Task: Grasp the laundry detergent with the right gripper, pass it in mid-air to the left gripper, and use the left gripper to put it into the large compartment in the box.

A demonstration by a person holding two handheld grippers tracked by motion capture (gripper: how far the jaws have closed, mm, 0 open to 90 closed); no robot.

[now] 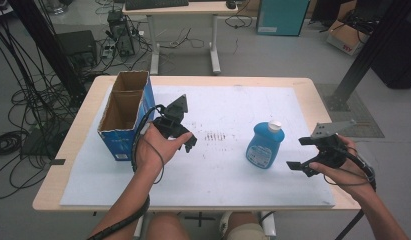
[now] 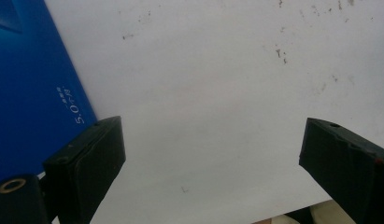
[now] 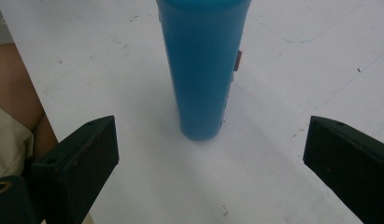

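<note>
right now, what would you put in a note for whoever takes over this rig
Left gripper: open, holding nothing, over the white mat beside the blue cardboard box.
Right gripper: open, holding nothing, aimed at the blue bottle and short of it.
The bottle stands upright on the mat, cap on, apart from the box, whose top is open.
Done: nothing gripped yet.
Left: probably close the right gripper on the bottle; the box may be its destination.

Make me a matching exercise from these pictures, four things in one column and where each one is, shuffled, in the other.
Things:
1. blue bottle
2. cardboard box
3. left gripper
4. right gripper

Places:
A. at the table's left, open at the top
B. right of the bottle, jaws open toward it
C. standing upright between the grippers
D. just right of the box, jaws open

Pairs: 1-C, 2-A, 3-D, 4-B
</note>
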